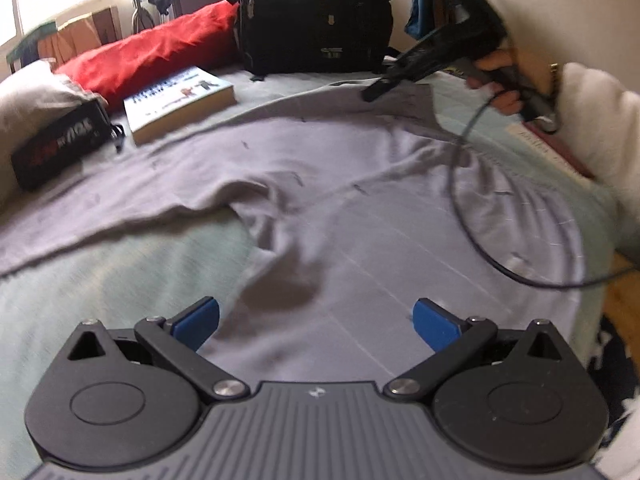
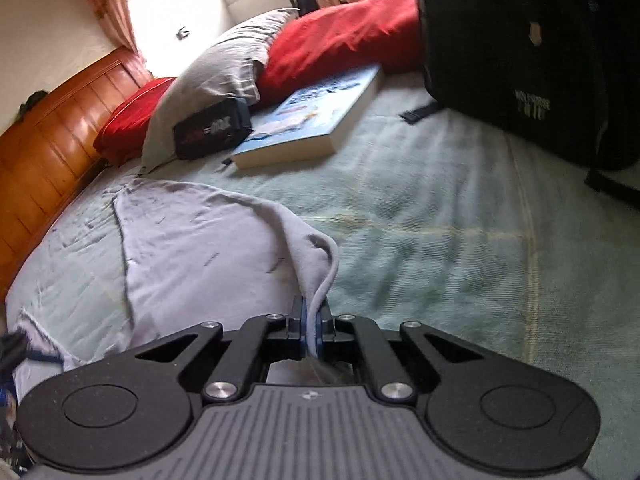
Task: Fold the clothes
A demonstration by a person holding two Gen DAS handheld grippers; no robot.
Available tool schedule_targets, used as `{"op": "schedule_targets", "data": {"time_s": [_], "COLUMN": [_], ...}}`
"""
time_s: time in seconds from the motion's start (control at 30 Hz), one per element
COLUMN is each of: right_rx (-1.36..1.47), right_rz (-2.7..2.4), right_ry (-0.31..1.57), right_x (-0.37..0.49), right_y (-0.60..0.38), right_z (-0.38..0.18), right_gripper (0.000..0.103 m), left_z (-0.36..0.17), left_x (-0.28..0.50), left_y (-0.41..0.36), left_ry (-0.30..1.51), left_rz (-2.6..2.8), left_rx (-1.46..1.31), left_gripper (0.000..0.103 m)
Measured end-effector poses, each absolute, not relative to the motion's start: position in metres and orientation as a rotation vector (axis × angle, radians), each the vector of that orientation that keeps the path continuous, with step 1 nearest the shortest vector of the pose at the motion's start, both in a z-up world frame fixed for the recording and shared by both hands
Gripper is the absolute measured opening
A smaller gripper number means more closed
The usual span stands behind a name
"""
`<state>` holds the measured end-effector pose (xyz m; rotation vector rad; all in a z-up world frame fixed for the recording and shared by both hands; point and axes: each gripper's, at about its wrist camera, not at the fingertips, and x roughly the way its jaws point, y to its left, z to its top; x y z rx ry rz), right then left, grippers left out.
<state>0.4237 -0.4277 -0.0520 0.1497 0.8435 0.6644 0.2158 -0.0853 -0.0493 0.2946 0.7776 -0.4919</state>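
Right wrist view: right gripper (image 2: 311, 330) pinches the shirt (image 2: 192, 248) edge, body stretching far-left; left gripper (image 1: 316, 322) gapes empty over it.

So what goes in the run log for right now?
right gripper: shut on grey shirt edge | left gripper: open above shirt | bed

So the shirt (image 1: 320, 168) is spread across the bed (image 1: 120, 272), taking up the middle. Behind it, a book (image 1: 178, 102) lies flat, with a small pouch (image 1: 60, 144) just to its left, leaning on a pillow (image 1: 32, 92). A cushion (image 1: 160, 48) sits behind the book. The backpack (image 1: 312, 16) stands upright behind the shirt, right of the cushion. In the right wrist view, the headboard (image 2: 52, 136) runs along the bed's left edge.
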Motion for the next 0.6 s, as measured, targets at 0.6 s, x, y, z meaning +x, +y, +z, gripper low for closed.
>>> {"op": "schedule_targets", "data": {"time_s": [0.6], "right_rx": [0.093], "right_rz": [0.680], "right_ry": [0.821], "right_x": [0.378], "right_y": [-0.406], "right_z": [-0.045], "right_gripper": [0.006], "left_z": [-0.066], "left_x": [0.360], "left_y": [-0.155], "left_ry": [0.544], "left_rz": [-0.389], "left_rx": [0.762], "left_gripper": [0.102]}}
